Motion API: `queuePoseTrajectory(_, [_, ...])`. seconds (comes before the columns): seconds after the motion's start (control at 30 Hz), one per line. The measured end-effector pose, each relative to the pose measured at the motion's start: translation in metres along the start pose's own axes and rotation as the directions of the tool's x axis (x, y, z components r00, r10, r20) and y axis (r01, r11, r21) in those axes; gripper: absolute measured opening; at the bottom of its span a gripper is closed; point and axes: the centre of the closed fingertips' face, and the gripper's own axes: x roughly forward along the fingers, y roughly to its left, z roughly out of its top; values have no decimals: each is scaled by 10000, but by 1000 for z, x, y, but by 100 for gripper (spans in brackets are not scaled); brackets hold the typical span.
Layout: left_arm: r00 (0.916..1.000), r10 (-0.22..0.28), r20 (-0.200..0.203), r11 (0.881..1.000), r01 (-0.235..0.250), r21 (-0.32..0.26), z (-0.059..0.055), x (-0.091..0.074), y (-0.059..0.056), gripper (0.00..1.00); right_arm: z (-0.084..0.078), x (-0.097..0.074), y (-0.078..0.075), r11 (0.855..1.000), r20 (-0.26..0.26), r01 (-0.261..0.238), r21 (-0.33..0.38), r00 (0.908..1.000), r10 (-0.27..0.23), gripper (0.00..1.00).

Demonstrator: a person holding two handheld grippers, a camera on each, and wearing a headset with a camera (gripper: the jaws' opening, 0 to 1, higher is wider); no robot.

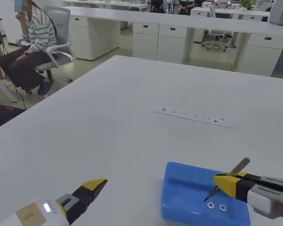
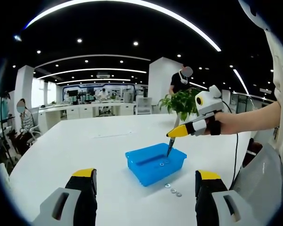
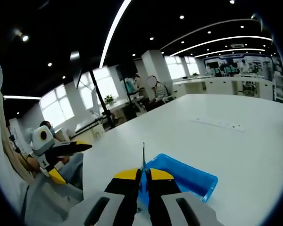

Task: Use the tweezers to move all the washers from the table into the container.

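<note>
Pretty evenly lit all round, soft and a bit grey in the head view. Lit from overhead by long strip lights (image 3: 115, 30) and small round spots (image 2: 79, 40), plus daylight through big windows (image 3: 61, 106) far left in the right gripper view, blown out to plain white there. Hardly any shadows on the white table (image 1: 108, 127), just a faint soft one round the blue container (image 1: 184, 188). No harsh glare anywhere. Heavy fisheye warp in both gripper views, bending straight strips into arcs and squashing everything toward the edges. Slightly soft and low-res throughout, mushier on far-off stuff.
</note>
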Motion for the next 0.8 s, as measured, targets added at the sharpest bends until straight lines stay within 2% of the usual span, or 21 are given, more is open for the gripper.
queuePoseTrajectory(0.23, [10000,0,0,10000,0,-3,0,0,0,87,-8,-1,17,9991,-38,-303,280,9995,304,3])
queuePoseTrajectory(0.43, [10000,19,19,10000,-19,8,0,0,0,87,-31,3,27,9963,-365,-496,707,9980,523,3])
queuePoseTrajectory(0.6, [10000,31,43,10000,-31,-19,1,-1,0,87,-54,8,35,9905,-950,-690,1190,9922,805,4])
queuePoseTrajectory(0.7, [10000,26,45,10000,-26,-13,1,-1,0,87,-66,10,39,9909,-1224,-688,1153,9890,829,3])
queuePoseTrajectory(0.8, [10000,40,29,10000,-40,16,1,-1,1,87,-71,12,36,9893,-1281,-662,1299,9883,829,3])
